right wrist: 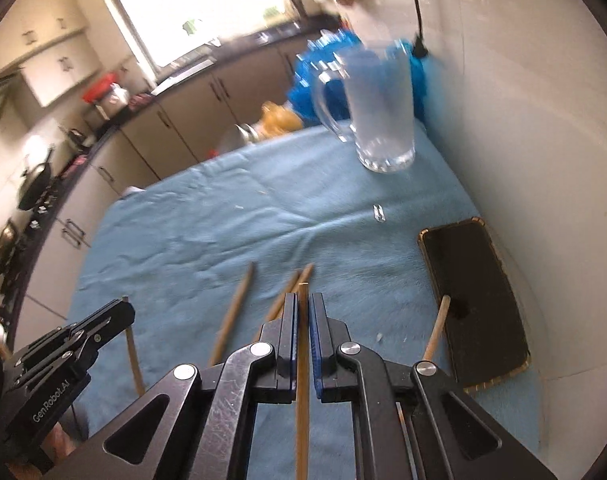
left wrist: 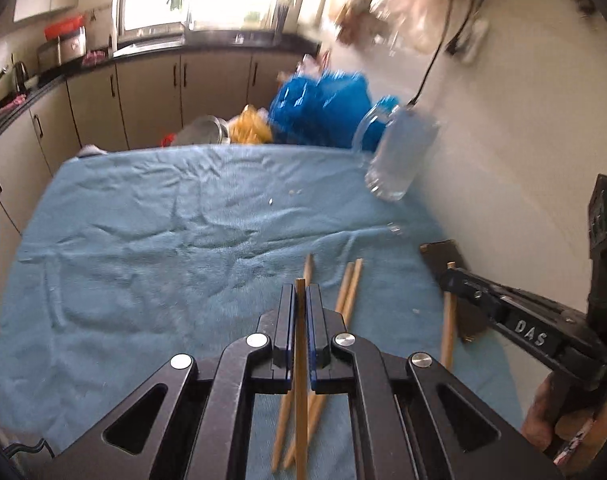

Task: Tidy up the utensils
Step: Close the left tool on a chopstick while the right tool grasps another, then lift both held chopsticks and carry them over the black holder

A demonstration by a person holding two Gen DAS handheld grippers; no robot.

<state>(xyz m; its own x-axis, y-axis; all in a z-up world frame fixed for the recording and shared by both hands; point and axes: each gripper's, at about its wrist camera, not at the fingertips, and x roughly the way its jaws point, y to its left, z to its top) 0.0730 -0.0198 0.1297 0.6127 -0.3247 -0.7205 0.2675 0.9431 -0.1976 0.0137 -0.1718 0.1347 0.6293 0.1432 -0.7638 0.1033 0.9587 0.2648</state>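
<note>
My left gripper is shut on a wooden chopstick held above the blue towel. My right gripper is shut on another wooden chopstick. Several loose chopsticks lie on the towel under and beside the grippers; they also show in the right wrist view. A glass mug stands at the far right of the towel, also seen in the left wrist view. The right gripper shows at the right of the left wrist view, the left gripper at the lower left of the right wrist view.
A black phone lies on the towel by the white wall on the right. Blue plastic bags and a metal bowl sit beyond the towel's far edge. Kitchen cabinets run along the back and left.
</note>
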